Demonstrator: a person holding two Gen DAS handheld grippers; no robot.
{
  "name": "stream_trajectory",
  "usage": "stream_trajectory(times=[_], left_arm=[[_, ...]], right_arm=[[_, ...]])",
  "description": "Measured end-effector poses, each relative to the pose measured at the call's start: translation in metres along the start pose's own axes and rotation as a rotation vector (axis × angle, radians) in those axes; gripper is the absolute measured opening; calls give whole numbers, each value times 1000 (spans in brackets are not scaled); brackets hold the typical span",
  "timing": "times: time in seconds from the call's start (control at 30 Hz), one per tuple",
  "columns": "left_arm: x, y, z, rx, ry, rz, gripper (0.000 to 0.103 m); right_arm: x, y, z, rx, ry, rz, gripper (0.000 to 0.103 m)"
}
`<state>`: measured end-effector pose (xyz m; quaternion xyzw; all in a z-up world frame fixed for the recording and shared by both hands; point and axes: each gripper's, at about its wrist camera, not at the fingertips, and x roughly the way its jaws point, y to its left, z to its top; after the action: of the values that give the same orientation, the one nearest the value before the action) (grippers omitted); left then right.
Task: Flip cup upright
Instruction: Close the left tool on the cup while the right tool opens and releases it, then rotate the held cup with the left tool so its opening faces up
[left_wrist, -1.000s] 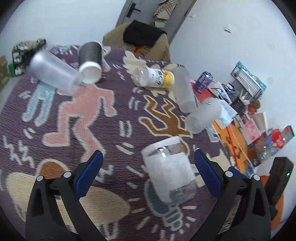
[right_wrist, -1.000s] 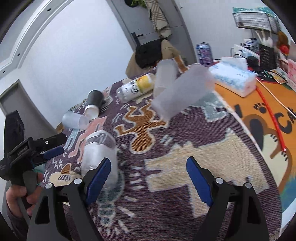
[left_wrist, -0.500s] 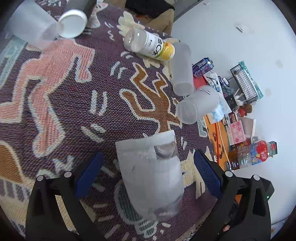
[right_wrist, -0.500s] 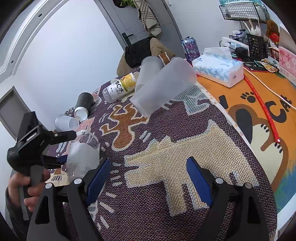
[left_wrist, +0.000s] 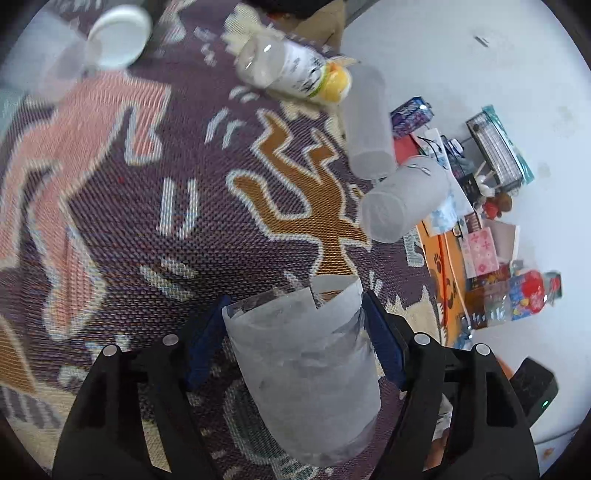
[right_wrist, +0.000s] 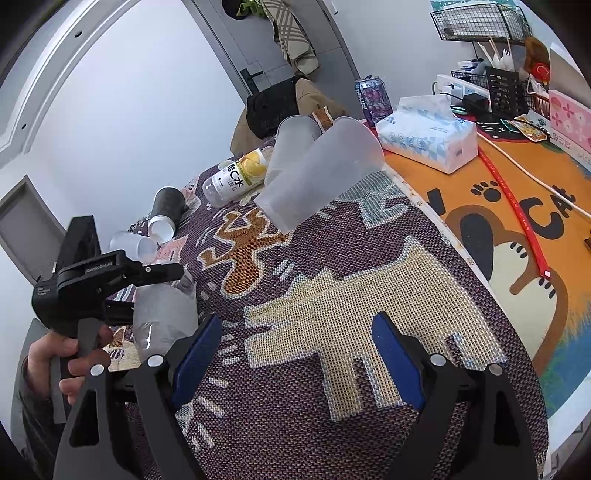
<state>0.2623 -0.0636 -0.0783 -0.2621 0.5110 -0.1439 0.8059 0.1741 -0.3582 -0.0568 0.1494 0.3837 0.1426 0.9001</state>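
The cup (left_wrist: 303, 373) is frosted translucent plastic, cylindrical, with a paper-like label wrapped round it, its edge ragged. It sits low centre in the left wrist view, on the coarse woven patterned mat (left_wrist: 155, 206). The left gripper (left_wrist: 293, 339) has its blue pads (left_wrist: 380, 343) clamped against both sides of the cup. The right gripper (right_wrist: 295, 362), lower centre of its view, holds its fingers apart over bare mat. Two more frosted cups (right_wrist: 317, 177) lie tipped upper centre, beside a bottle (right_wrist: 236, 177). The mat's edge runs along the right, bordering an orange mat (right_wrist: 517, 206).
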Motion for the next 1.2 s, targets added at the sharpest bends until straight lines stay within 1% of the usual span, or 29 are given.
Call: stream_trajectory(times=[0.1, 0.2, 0.23, 0.3, 0.43, 0.57, 0.77, 0.87, 0.9, 0.93, 1.03, 1.07, 1.13, 1.2], left_arm=[[-14, -14, -5, 64, -36, -3, 71], [-30, -34, -14, 161, -89, 27, 70], [-34, -40, -16, 195, -107, 50, 69], [-46, -60, -25, 305, -169, 139, 69], [-58, -88, -40, 453, -240, 235, 68], [-62, -103, -48, 533, -268, 302, 68], [-63, -107, -62, 578, -288, 381, 68], [-56, -104, -70, 586, -300, 437, 68], [-51, -101, -73, 583, -293, 450, 68], [-47, -99, -75, 574, -277, 444, 69], [-45, -98, -82, 575, -284, 440, 74], [-46, -97, -81, 561, -270, 426, 82], [-50, -95, -81, 544, -281, 402, 94], [-57, -96, -83, 536, -299, 388, 97]], right_arm=[[-2, 1, -1, -3, -6, -1, 82], [-5, 1, -2, -2, -13, -3, 82], [-5, 1, -2, -2, -14, -4, 82], [-6, 1, -3, 0, -17, -4, 82], [-7, 3, -3, -5, -19, -7, 82], [-8, 5, -3, -11, -22, -14, 82], [-7, 4, -3, -12, -19, -20, 82], [-5, 5, -5, -15, -13, -20, 82], [-5, 6, -6, -16, -12, -19, 82], [-5, 6, -6, -18, -11, -19, 82], [-4, 7, -9, -22, -5, -21, 82], [-4, 7, -9, -21, -4, -22, 82], [-5, 7, -10, -22, -4, -22, 82], [-7, 8, -10, -26, -9, -22, 82]])
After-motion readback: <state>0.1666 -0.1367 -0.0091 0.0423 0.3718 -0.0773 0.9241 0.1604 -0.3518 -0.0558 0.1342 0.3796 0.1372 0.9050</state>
